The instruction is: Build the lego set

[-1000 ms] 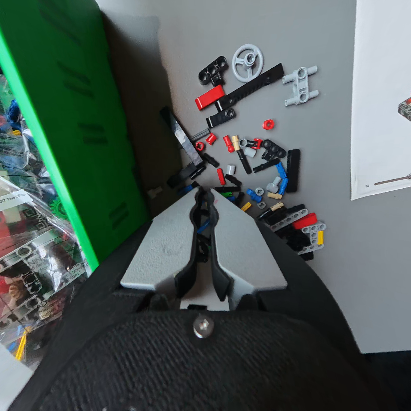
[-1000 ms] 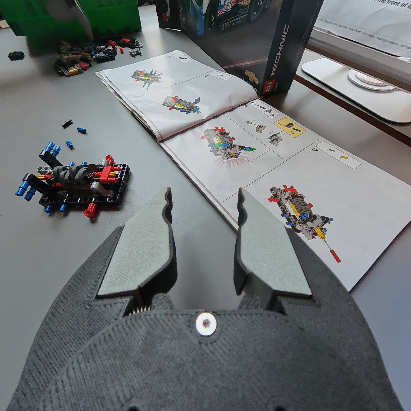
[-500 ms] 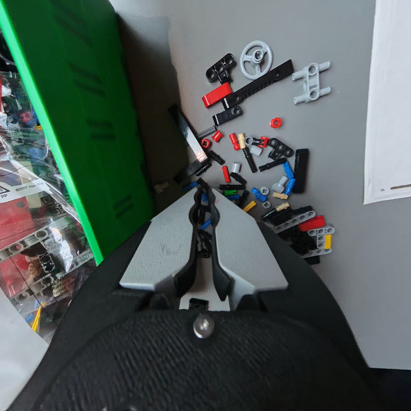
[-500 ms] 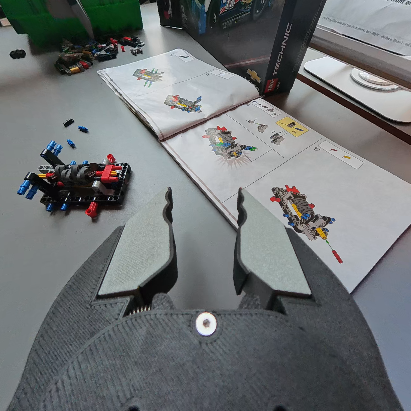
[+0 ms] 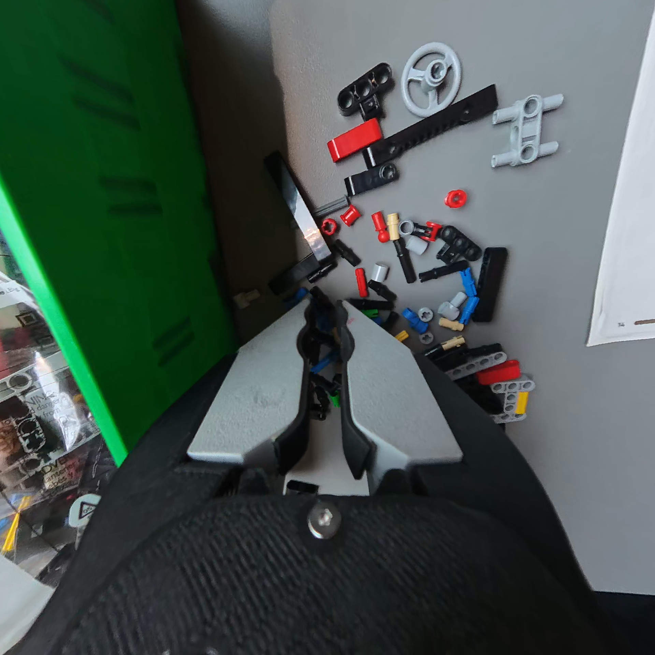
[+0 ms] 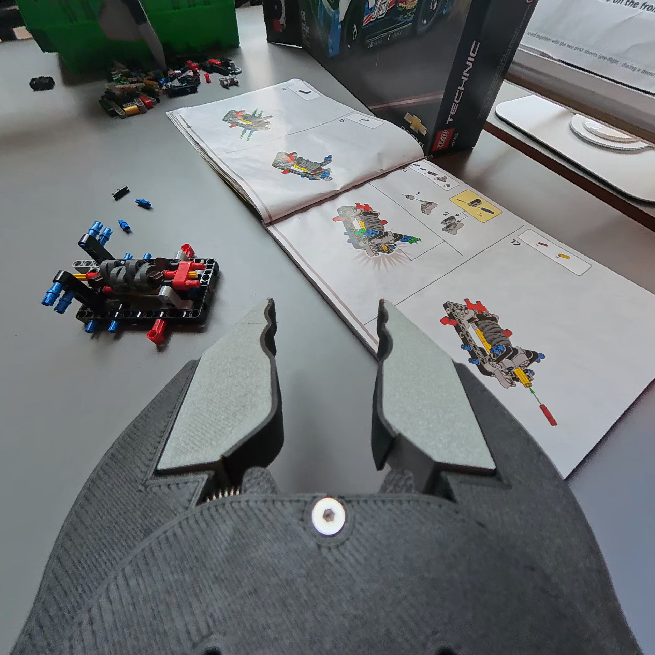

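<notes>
My left gripper [image 5: 324,304] hovers over a pile of loose Lego Technic pieces [image 5: 407,248] on the grey table, beside a green bin [image 5: 106,177]. Its jaws stand a narrow gap apart with nothing held; small black and blue pins show on the table through the gap. My right gripper [image 6: 326,304] is open and empty, low over the table between the partly built black frame assembly [image 6: 141,283] with its blue and red pins and the open instruction booklet [image 6: 390,212]. The pile also shows far off in the right wrist view [image 6: 152,85].
A grey steering wheel [image 5: 431,79] and a long black beam [image 5: 436,124] lie at the pile's far end. Plastic parts bags [image 5: 35,407] fill the bin. The set's dark box [image 6: 407,53] stands behind the booklet. Loose blue pins [image 6: 143,203] lie near the assembly. A white stand base [image 6: 584,141] sits at right. Spacing between my two grippers at the tips: around 50 centimeters.
My left gripper has drifted slightly toward the green bin, and its jaws have parted a little. My right gripper has hardly moved and stays open.
</notes>
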